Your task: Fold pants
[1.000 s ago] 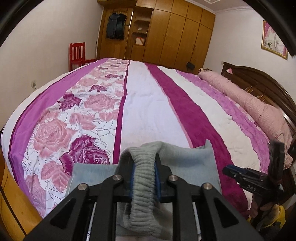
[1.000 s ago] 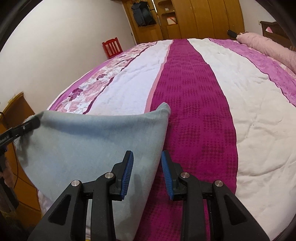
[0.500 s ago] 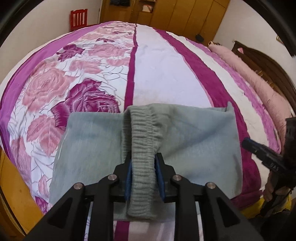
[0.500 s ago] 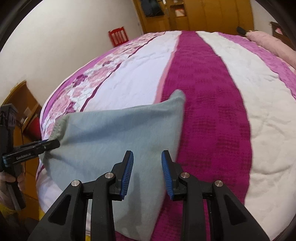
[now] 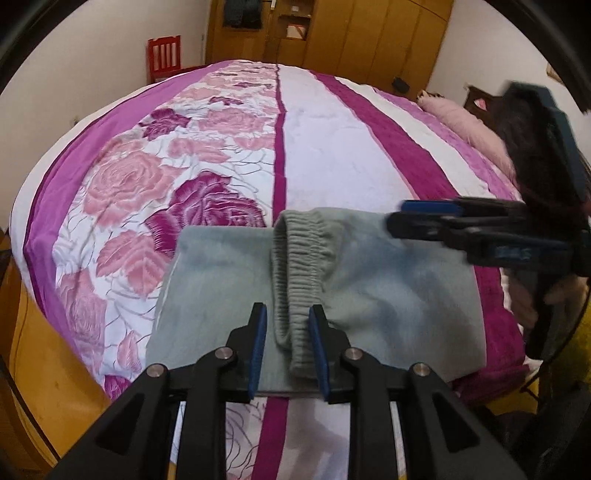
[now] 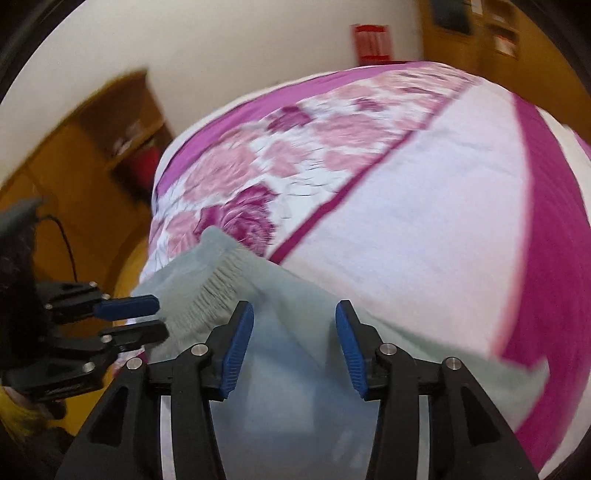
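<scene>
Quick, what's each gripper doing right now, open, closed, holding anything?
Left gripper: open, the pants' ribbed waistband lies between its jaws, no longer pinched.
Right gripper: open and opening wider, holding nothing, over the grey pants.

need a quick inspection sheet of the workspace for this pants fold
surface: bed with pink and magenta striped floral quilt, pants at its near edge.
job's things: grey-green soft pants lying flat, ribbed elastic waistband bunched upward.
clutter: pink rolled blanket along the far side.
grippers: left gripper jaws astride the waistband, left pad clear of it; right gripper jaws opening above the pants, nothing held.
cables: thin dark cable beside the bed.
surroundings: wooden wardrobe, red wooden chair, white walls.
</scene>
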A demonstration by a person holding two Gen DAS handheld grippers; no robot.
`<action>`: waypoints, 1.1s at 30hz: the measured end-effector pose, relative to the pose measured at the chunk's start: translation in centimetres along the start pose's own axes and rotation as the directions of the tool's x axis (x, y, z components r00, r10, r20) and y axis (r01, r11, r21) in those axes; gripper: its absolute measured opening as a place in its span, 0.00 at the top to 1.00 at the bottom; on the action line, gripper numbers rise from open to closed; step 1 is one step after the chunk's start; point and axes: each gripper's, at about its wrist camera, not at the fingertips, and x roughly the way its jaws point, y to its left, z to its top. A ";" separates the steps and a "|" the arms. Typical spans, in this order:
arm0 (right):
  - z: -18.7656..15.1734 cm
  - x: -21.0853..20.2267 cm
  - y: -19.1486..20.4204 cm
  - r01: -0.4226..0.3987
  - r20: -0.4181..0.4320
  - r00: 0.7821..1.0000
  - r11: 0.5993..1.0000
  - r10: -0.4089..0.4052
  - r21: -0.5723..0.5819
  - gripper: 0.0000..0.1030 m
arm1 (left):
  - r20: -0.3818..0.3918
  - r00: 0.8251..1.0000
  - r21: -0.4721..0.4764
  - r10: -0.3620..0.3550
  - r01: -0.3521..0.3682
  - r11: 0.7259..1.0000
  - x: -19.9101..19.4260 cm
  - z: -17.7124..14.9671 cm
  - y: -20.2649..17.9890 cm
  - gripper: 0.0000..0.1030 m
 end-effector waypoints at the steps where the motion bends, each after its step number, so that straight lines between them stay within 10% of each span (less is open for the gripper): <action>1: 0.3 0.8 0.3 0.002 -0.015 1.000 1.000 -0.002 -0.017 0.54 | 0.009 1.000 -0.021 -0.007 0.008 1.000 -0.2 -0.1 0.3 0.77; 7: 0.8 4.4 0.4 0.033 -0.084 0.996 0.993 -0.043 -0.116 0.55 | 0.015 0.996 -0.075 -0.083 0.083 0.994 -0.1 -0.2 1.2 0.77; 13: -0.5 4.4 -1.2 0.080 -0.065 0.994 0.991 -0.087 -0.110 0.83 | -0.007 0.995 -0.087 -0.104 0.103 0.991 1.4 -0.7 1.1 0.75; 33: 2.2 5.4 0.0 -0.076 -0.094 0.994 0.977 0.058 -0.199 0.61 | -0.035 0.988 -0.183 -0.153 0.144 0.972 3.4 -1.7 1.5 0.65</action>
